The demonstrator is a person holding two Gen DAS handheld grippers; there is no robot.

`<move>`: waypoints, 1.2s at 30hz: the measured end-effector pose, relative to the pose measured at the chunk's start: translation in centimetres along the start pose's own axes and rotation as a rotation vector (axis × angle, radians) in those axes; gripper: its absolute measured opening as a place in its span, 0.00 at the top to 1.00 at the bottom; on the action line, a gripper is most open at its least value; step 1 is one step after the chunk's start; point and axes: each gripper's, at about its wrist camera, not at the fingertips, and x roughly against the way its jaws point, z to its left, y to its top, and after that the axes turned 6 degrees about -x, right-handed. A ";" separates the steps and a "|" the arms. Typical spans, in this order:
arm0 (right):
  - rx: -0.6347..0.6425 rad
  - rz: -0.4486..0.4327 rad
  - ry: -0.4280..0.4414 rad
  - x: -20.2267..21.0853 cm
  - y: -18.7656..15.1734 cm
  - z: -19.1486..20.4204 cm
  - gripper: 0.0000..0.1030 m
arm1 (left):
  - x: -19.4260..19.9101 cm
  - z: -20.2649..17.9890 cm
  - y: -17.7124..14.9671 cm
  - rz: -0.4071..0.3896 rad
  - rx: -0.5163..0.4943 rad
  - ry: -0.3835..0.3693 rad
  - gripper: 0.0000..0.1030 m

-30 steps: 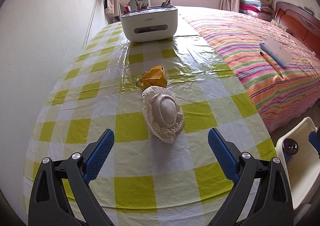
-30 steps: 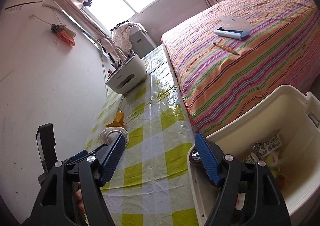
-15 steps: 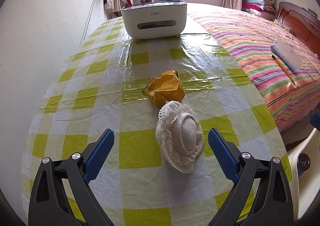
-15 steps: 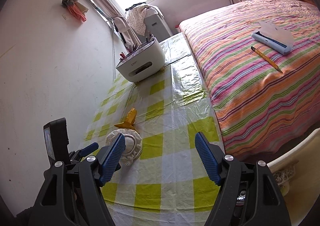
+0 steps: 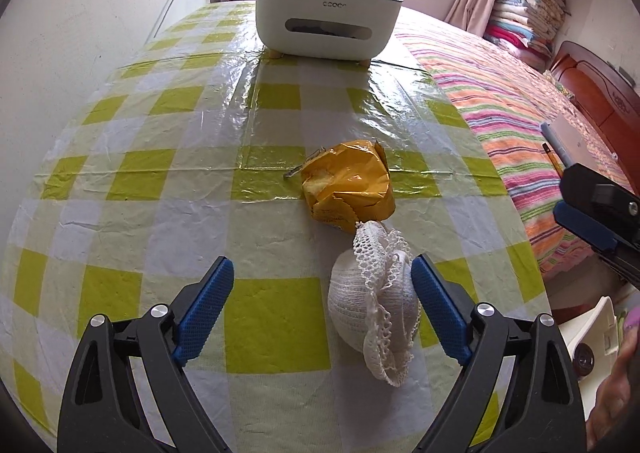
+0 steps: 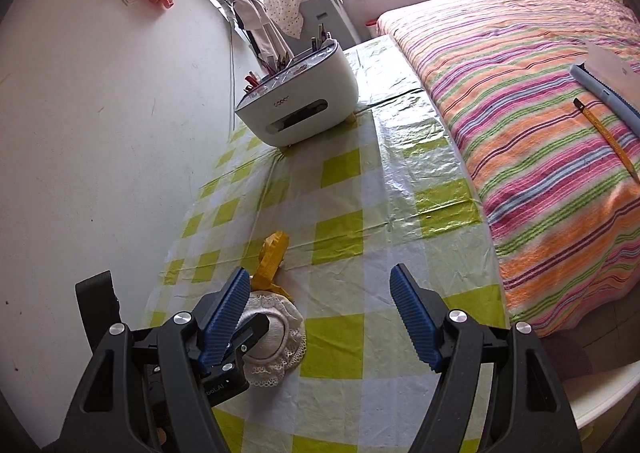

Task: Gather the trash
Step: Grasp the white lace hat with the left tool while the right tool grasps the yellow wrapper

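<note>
Trash on the checked counter, both tools hovering

Bedding in pink, orange and green stripes covers the bed (image 6: 540,125) that fills the right side of the right wrist view, with a pencil (image 6: 606,133) and a pale blue-edged case (image 6: 604,87) lying on it at the right edge. Beside the bed runs the counter (image 5: 120,181), spread with a glossy yellow-green and white checked plastic cloth and set against a white wall on the left. At the counter's far end, top centre of the left wrist view, stands a white desk organiser (image 5: 326,27) with pens and pencils poking from its top. A corner of a white bin (image 5: 588,333) shows at the lower right edge of the left wrist view.

The left tool (image 5: 322,311) hangs low over the near part of the counter, its blue pads wide apart but closing; the crocheted white lace hat (image 5: 374,309) lies between them, close against the right-hand pad, and whether that pad touches it I cannot tell. The right tool (image 6: 320,319) is open and holds nothing, with only bare cloth between its pads.

A crumpled yellow wrapper (image 5: 348,187) lies in the middle of the counter, just beyond the hat and touching its lace brim.
</note>
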 end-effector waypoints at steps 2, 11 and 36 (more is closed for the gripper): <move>0.001 0.021 0.001 -1.2 0.2 0.5 0.32 | 0.2 -0.2 0.0 0.002 -0.007 -0.042 0.39; 0.040 0.152 0.004 -7.1 -0.2 3.4 0.32 | 1.1 -0.4 -0.7 0.017 -0.009 -0.119 0.65; 0.261 0.135 -0.072 -9.3 -4.6 6.5 0.87 | 3.6 2.7 -3.0 0.066 0.038 -0.064 0.65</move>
